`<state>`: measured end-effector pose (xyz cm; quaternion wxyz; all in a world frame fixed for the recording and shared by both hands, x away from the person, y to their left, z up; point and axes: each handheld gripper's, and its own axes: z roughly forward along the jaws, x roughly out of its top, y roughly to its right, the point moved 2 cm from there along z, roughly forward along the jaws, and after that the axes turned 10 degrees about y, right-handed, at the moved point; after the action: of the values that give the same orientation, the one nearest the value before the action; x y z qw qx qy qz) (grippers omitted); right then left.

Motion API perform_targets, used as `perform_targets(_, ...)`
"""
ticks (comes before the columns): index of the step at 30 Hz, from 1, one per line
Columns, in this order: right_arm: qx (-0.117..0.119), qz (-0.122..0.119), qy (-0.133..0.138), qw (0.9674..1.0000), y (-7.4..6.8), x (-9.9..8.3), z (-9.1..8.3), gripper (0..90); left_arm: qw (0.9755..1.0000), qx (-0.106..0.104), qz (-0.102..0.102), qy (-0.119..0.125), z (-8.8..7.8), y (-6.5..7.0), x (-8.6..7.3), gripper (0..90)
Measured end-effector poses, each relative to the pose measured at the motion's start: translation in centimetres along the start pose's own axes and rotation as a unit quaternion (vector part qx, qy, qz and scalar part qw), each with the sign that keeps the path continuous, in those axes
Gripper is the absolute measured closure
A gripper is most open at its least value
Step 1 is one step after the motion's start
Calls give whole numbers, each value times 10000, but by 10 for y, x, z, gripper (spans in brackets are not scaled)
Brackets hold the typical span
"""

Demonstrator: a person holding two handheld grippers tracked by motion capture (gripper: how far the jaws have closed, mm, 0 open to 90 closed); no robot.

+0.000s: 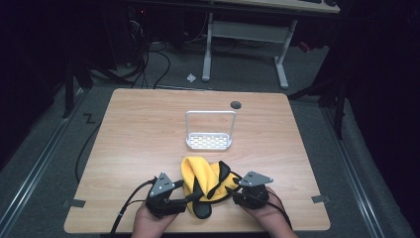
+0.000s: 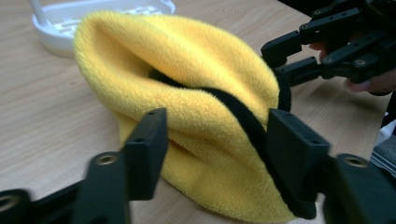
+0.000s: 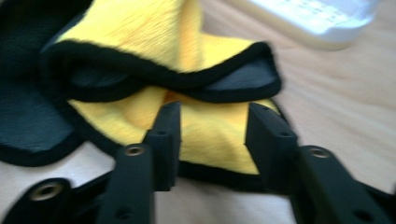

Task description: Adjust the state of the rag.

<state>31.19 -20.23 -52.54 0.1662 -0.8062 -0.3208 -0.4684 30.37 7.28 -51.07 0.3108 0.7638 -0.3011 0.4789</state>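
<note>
Wooden table (image 1: 138,129), dark floor beyond, desk legs at the upper frame. Left gripper (image 1: 184,197): jaws apart, straddling a fold of the yellow cloth (image 1: 198,176) without pressing it. Right gripper (image 1: 233,191): jaws apart, cloth edge lying before them, nothing gripped. Cloth: yellow fleece, black trim, bunched at lower centre between both grippers. White rack (image 1: 209,141): upright handle, mid-table, just above the cloth.
</note>
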Motion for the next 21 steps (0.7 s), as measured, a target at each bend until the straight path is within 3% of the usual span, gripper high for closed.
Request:
perform_targets(1,0,0,0,10000,0,0,0,538,10000,-15,-19,-32,2,-1,-2,419)
perform_targets(3,131,21,-28,9999,-6,-1,5,501,9998,0,-12,-182,5,-3,-7,542)
perform_targets(4,257,-49,-65,9996,-11,-2,9,506,9996,50,-76,-264,7,-7,-10,663)
perform_targets(5,257,-49,-65,9996,-11,-2,9,506,9996,50,-76,-264,7,-7,-10,709)
perform_targets(6,253,-124,-211,9994,-15,-4,14,519,9992,184,-88,-333,6,-10,-13,762)
perform_targets(8,261,-167,-316,9990,-16,-6,16,531,9992,196,-63,-353,5,-11,-14,792)
perform_targets(9,273,-206,-380,9987,-16,-8,19,561,9991,219,-28,-364,4,-12,-15,827)
perform_targets(10,320,-205,-394,9985,-16,-9,18,678,9990,226,-15,-378,2,-12,-15,861)
perform_targets(11,307,-226,-432,9983,-15,-8,18,693,9993,187,-97,-298,-1,-13,-15,861)
perform_targets(13,323,-220,-432,9983,-14,-8,19,701,9996,130,-173,-175,-5,-12,-12,809)
perform_targets(17,337,-229,-440,9982,-12,-7,20,696,9998,110,-159,30,-9,-8,-6,599)
perform_targets(18,337,-229,-440,9982,-12,-7,20,696,9997,53,-202,130,-10,-6,-4,599)
perform_targets(19,342,-218,-422,9983,-12,-7,21,696,9993,-11,-285,225,-10,-2,-2,461)
perform_targets(20,342,-218,-422,9983,-12,-7,21,696,9989,-91,-384,259,-9,0,0,461)
perform_targets(21,329,-203,-424,9984,-13,-6,22,696,9980,-165,-536,274,-5,7,3,340)
